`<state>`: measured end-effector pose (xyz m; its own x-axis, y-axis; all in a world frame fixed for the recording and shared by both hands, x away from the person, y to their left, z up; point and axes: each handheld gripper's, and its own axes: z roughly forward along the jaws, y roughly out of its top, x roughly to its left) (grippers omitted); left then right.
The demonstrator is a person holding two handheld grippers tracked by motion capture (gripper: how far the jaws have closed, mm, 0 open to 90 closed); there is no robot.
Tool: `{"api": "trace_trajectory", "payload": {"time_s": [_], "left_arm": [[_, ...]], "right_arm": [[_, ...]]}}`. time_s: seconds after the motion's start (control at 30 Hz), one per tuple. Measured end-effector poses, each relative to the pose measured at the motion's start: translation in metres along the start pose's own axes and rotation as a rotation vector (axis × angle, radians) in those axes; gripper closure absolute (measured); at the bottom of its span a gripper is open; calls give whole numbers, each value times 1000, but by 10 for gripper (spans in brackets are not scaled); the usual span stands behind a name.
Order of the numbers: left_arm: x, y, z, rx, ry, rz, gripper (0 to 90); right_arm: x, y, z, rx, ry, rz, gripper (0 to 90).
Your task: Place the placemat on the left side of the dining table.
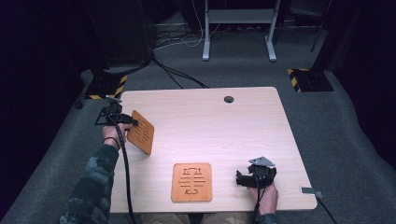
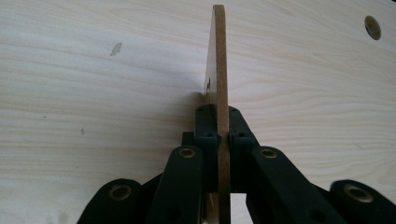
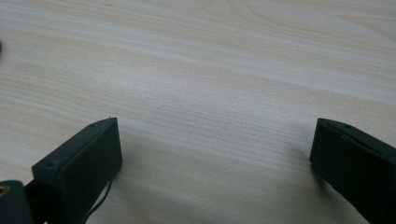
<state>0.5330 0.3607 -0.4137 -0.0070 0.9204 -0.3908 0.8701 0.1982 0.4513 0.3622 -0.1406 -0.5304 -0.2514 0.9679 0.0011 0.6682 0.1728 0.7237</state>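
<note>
My left gripper (image 1: 132, 123) is shut on a thin brown wooden board (image 1: 140, 132) with cut-out slots, held tilted above the left side of the table (image 1: 243, 121). In the left gripper view the board (image 2: 215, 56) stands edge-on between the two black pads (image 2: 207, 122), which press on both its faces. A second board of the same kind (image 1: 192, 182) lies flat near the table's front edge. To its right my right gripper (image 1: 239, 179) rests low at the front, and in the right gripper view its jaws (image 3: 212, 149) stand wide open over bare wood.
A round cable hole (image 1: 228, 99) sits near the table's far edge. A small grey clip (image 1: 312, 191) lies at the front right corner. Beyond the table are carpet, cables, black stand bases with yellow-black tape (image 1: 308, 79) and a white desk frame (image 1: 238, 28).
</note>
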Motion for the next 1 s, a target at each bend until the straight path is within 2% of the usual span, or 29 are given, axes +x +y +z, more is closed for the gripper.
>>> {"api": "trace_trajectory", "payload": {"time_s": [0.13, 0.4, 0.43, 0.57, 0.7, 0.77, 0.83, 0.97, 1.0], "left_arm": [[1, 1, 0, 0, 3, -8, 857], [5, 0, 0, 16, 43, 7, 801], [8, 0, 1, 9, 56, 29, 792], [11, 0, 1, 13, 69, 30, 766], [15, -1, 2, 19, 84, 51, 739], [16, -2, 3, 17, 87, 38, 727], [20, -3, 4, 13, 83, 51, 719], [24, -4, 4, 12, 83, 37, 703], [26, -4, 4, 18, 80, 47, 700]], "right_arm": [[0, 0, 0, 0, -1, 1, 15], [0, 0, 0, 6, -3, 0, 15], [0, 0, 0, 6, -3, 0, 15], [0, 0, 0, 6, -2, 1, 15], [0, 0, 0, 6, -2, 2, 15], [0, 0, 0, 6, -2, 2, 15], [0, 0, 0, 6, -3, 4, 15], [0, 0, 0, 2, -3, 5, 15], [0, 0, 0, 7, -3, 5, 15]]}}
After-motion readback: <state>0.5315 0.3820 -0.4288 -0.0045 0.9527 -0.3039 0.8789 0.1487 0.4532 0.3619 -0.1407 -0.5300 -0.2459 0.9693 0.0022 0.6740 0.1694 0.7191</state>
